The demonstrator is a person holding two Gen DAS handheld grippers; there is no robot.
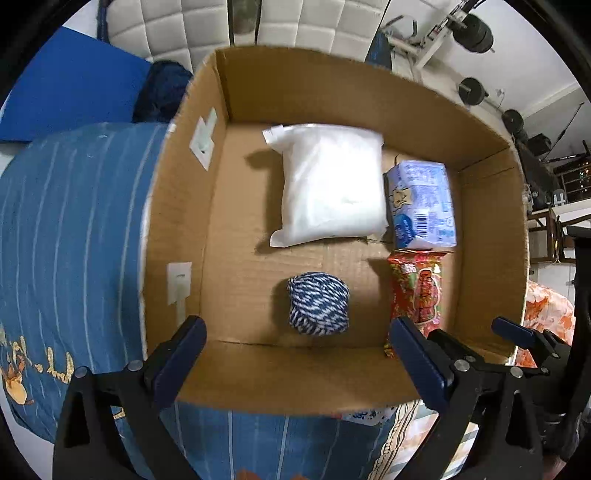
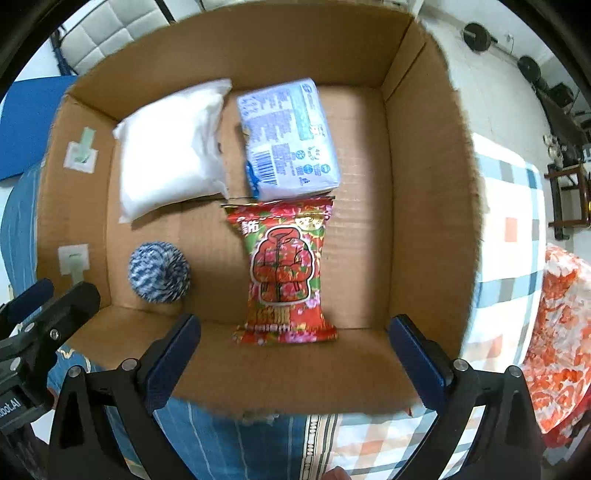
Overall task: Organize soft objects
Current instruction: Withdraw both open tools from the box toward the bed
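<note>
Four soft items lie flat in the open brown cardboard box (image 1: 487,229) on the bed: a white plastic-wrapped pillow pack (image 1: 330,184), a pale blue tissue packet (image 2: 288,138) beside it, a red floral pouch (image 2: 286,269) and a blue-and-white yarn ball (image 1: 318,303), kept apart so each can be reached. Left gripper (image 1: 299,354) and right gripper (image 2: 293,350) hover at the near rim, fingers spread wide, holding nothing

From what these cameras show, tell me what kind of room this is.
Probably a bedroom that doubles as a home gym: the cardboard box sits on a blue striped bedspread, a tufted headboard stands behind, and weight plates hang on a rack.
</note>
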